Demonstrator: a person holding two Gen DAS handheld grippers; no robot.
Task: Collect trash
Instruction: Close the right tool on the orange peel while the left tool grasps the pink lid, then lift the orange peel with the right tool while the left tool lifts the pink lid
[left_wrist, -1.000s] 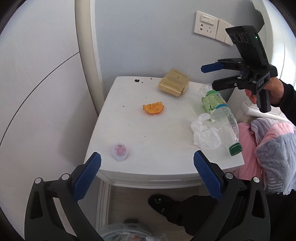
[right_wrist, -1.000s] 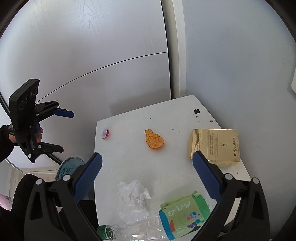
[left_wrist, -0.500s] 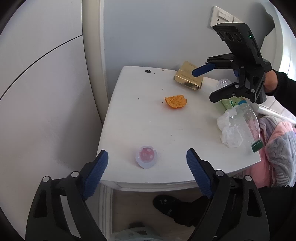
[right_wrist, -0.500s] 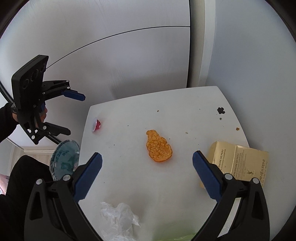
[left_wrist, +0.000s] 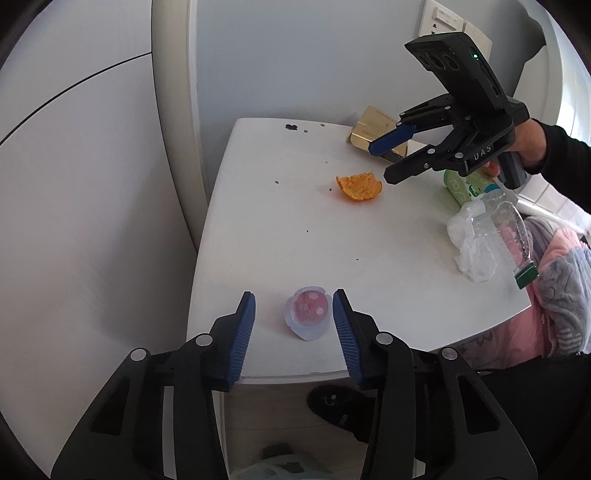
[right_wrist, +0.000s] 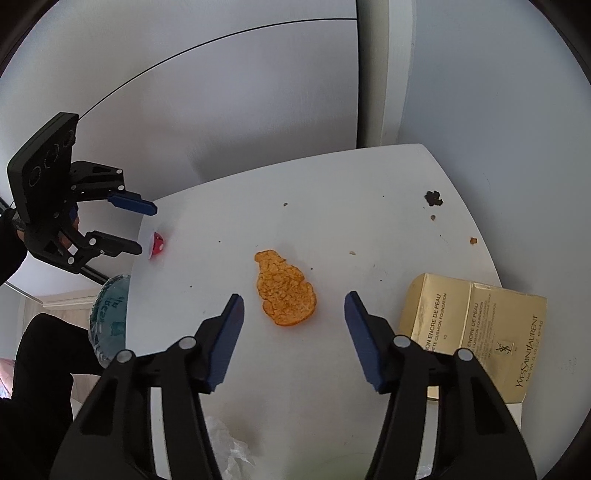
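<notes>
A small clear jelly cup (left_wrist: 307, 314) with a pink lid sits near the front edge of the white table (left_wrist: 280, 236). My left gripper (left_wrist: 294, 295) straddles it with its jaws closing; the blue pads (left_wrist: 243, 332) stand a little off the cup's sides. An orange peel (right_wrist: 284, 288) lies at mid-table. My right gripper (right_wrist: 293, 295) hovers over it with jaws closing, the peel between them and the pads apart from it. Each gripper shows in the other view: right gripper (left_wrist: 380, 164), left gripper (right_wrist: 146, 229).
A gold carton (right_wrist: 476, 328) lies at the back by the wall. A crushed plastic bottle (left_wrist: 506, 221) and crumpled tissue (left_wrist: 469, 243) rest at the right edge, beside a pink blanket (left_wrist: 554, 295). A lined bin (right_wrist: 110, 314) stands below the table. Dark crumbs (right_wrist: 434, 198) dot the far corner.
Both grippers came down and closer to the table. The left one now brackets the jelly cup, the right one the orange peel, and both pairs of jaws have narrowed.
</notes>
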